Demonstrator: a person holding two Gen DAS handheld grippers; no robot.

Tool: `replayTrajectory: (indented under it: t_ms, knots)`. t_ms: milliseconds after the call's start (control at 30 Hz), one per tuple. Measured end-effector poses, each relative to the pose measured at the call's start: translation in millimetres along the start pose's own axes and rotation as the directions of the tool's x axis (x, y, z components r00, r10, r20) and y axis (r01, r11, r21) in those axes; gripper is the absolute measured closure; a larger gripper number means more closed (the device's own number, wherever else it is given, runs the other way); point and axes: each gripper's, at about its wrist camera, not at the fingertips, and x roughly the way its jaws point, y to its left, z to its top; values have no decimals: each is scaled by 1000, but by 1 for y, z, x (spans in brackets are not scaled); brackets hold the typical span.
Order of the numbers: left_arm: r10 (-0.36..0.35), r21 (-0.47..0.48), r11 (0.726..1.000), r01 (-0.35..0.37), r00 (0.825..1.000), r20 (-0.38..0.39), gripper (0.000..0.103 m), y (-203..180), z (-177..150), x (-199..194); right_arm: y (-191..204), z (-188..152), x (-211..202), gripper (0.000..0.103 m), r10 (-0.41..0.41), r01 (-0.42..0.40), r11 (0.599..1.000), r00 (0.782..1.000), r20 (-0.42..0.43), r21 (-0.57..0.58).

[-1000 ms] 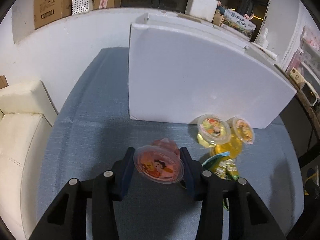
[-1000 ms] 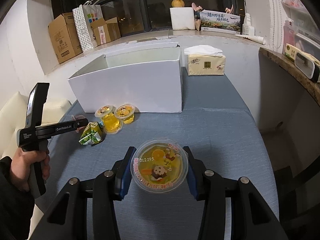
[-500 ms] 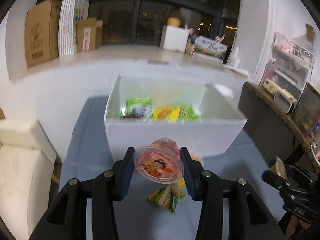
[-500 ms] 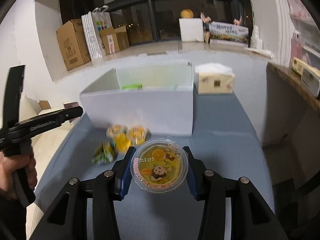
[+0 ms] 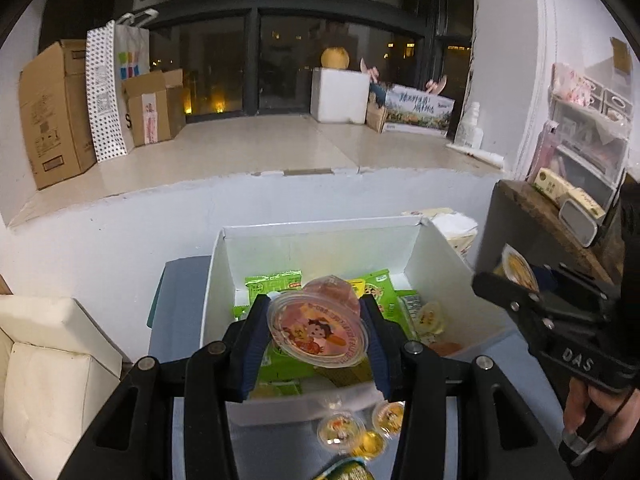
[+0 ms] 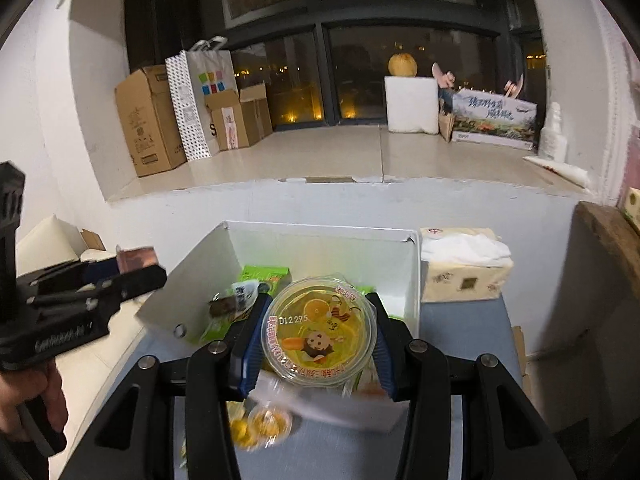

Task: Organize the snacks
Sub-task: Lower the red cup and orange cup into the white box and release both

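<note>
My left gripper (image 5: pixel 316 332) is shut on a pink jelly cup (image 5: pixel 318 330) with a cartoon lid, held above the open white box (image 5: pixel 320 230). My right gripper (image 6: pixel 318 334) is shut on a larger yellow jelly cup (image 6: pixel 318 336), also above the white box (image 6: pixel 316 230). Inside the box lie green and yellow snack packets (image 5: pixel 274 284) and a small jelly cup (image 5: pixel 430 314). Small yellow jelly cups (image 5: pixel 340 428) and a green packet (image 5: pixel 346 472) sit on the blue table in front of the box. The right gripper shows at the right of the left wrist view, the left gripper at the left of the right wrist view.
A tissue box (image 6: pixel 464 266) stands right of the white box. Behind runs a white sill with cardboard boxes (image 6: pixel 148 120), a paper bag (image 6: pixel 200 100) and a foam block (image 6: pixel 412 104). A cream sofa (image 5: pixel 44 360) is at the left, a wooden counter (image 5: pixel 552 220) at the right.
Both grippers have risen with their cups and moved toward the white box; its inside now shows. The loose cups on the table have dropped to the bottom of both views.
</note>
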Motion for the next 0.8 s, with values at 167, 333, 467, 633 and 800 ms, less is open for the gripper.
replayTrajectory:
  t_ms: [167,333,467,633,800]
  knots:
    - [11,1,1000,-11,997,-77,54,7,-1,43,-19,-2,40,53,-5,7,999,998,-69,37]
    - [29,-12,999,-31,990,-140,45,16,-12,70,-30,-10,55,41,-31,35,999,994,-100,42]
    - [40,-40,998,-46,992,-120,0,22,-16,67,-31,-11,47,9,-18,21,999,997,-69,43]
    - [40,-28,999,-43,994,-104,0,18,-15,54,-17,-12,36,0,-33,31,999,999,-42,-27]
    - [50,-8,999,-50,995,-83,0,11,-15,34,-9,-15,15,0,-22,21,999,1000,-9,-24]
